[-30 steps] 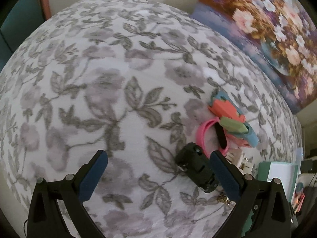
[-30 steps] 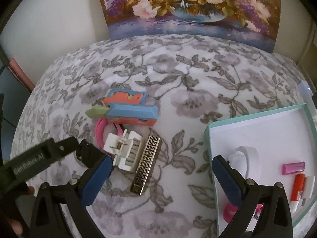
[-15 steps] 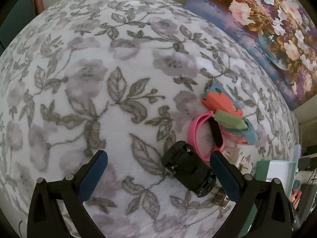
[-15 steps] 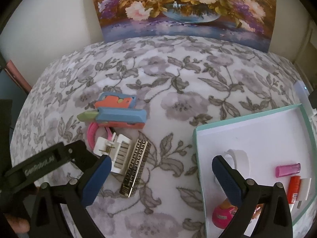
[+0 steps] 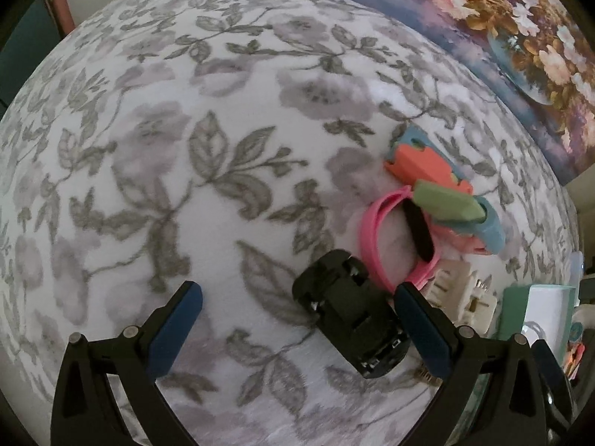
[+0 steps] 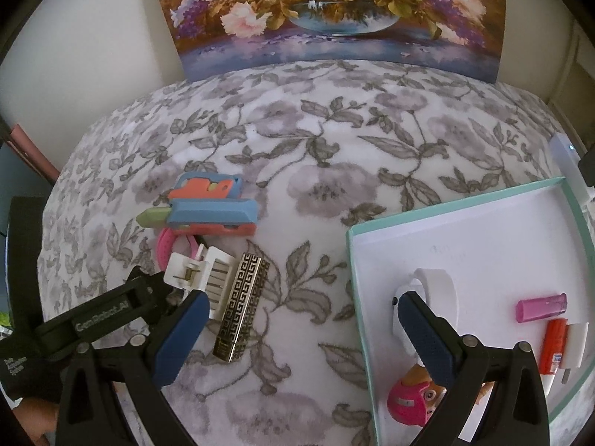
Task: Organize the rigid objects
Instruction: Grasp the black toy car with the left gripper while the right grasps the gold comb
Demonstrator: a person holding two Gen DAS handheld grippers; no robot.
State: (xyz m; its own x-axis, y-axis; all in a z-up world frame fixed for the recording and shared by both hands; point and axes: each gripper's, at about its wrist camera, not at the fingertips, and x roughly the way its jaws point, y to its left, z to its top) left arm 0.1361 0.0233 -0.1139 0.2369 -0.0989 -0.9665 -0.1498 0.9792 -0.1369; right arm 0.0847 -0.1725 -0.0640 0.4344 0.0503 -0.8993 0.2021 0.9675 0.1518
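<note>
On a floral-patterned cloth, the left gripper hovers low with jaws spread wide and empty; the black clip lies between them, against the right finger. The right gripper hangs wide open and empty.

Legible text, right wrist view. The black plastic body of the left gripper, which enters from the lower left edge, carries the pale raised lettering "GenRobot.AI" along its upper face. Nearer the edge, a few lines of small white print stand on the same black body, too blurred to read. The orange-red tube in the white tray with a mint-green rim bears a small label, also unreadable. The left wrist view shows no readable text.
</note>
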